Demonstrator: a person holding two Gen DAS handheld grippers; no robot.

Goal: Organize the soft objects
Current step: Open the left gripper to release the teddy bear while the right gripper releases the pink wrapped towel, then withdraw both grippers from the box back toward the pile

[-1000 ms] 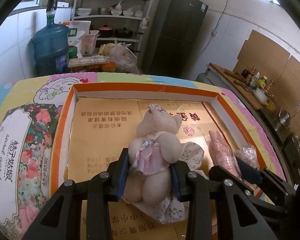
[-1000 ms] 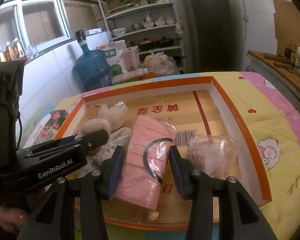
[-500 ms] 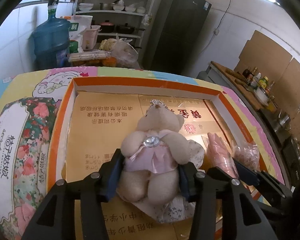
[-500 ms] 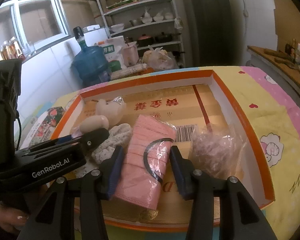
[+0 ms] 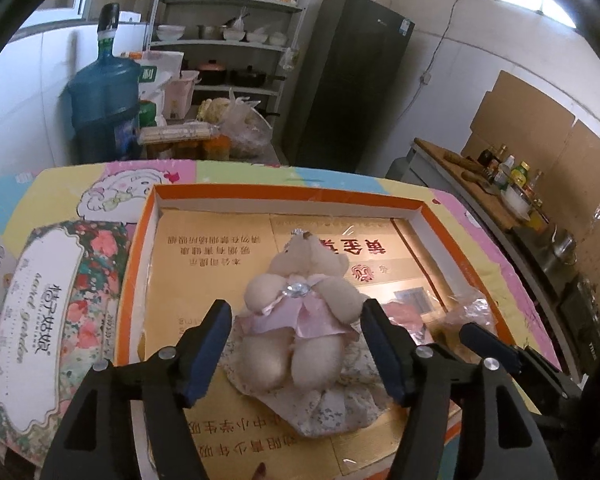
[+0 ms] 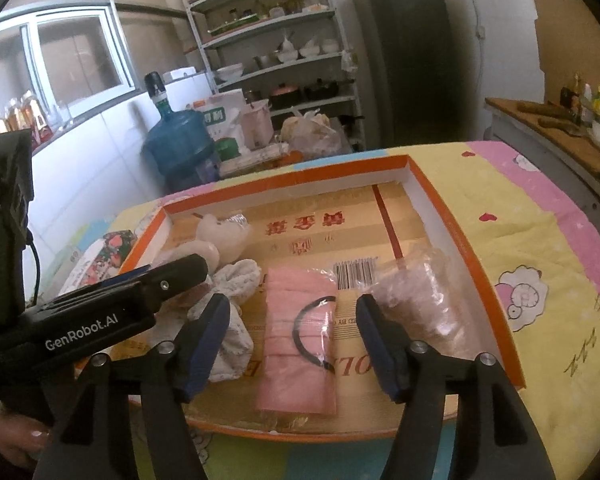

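A cream teddy bear (image 5: 300,312) in a pink dress sits on a floral cloth (image 5: 332,404) inside the orange-rimmed cardboard tray (image 5: 284,194). My left gripper (image 5: 296,308) straddles the bear; its jaws are opening and the blue pads stand clear of the bear's sides. In the right wrist view a pink pack of masks (image 6: 300,336) with a black band lies flat in the tray (image 6: 472,264). My right gripper (image 6: 292,300) has the pack between its jaws, which are opening, with neither pad touching it. The bear (image 6: 220,236) shows beyond the left gripper's body.
A clear bag of pinkish stuff (image 6: 416,300) lies in the tray just right of the pack. A floral tissue box (image 5: 48,320) stands left of the tray on the cartoon-print cloth (image 6: 540,240). A water jug (image 5: 100,112), shelves and a dark fridge (image 5: 352,80) stand behind.
Both grippers' jaws have spread apart. The left pads came off the bear, which now sits free on the cloth; the right pads came off the pink pack. Neither hand has shifted noticeably.
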